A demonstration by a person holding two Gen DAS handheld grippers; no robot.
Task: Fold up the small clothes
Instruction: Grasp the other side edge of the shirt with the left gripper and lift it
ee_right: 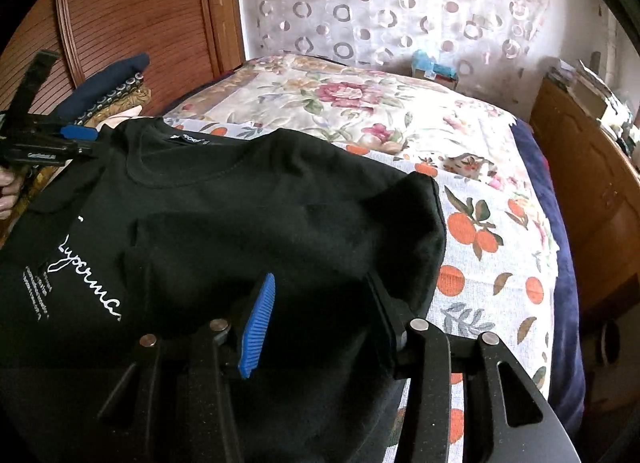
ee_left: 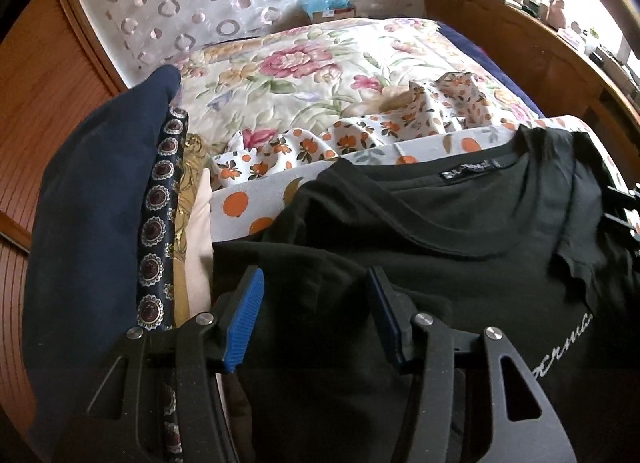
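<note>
black t-shirt (ee_left: 420, 231) lies under both half-open tongs (ee_right: 320, 319).

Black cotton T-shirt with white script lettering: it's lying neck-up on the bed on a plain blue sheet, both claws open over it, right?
Not quite. The black cotton T-shirt lies on a white cloth printed with oranges, as the right wrist view shows. The left claw and right claw are open over it.

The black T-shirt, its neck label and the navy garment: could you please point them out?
Black T-shirt (ee_right: 248, 215): right wrist view, chest.
Neck label (ee_left: 468, 175): left wrist view, label's middle.
Navy garment (ee_left: 92, 199): left wrist view, broad side.
</note>
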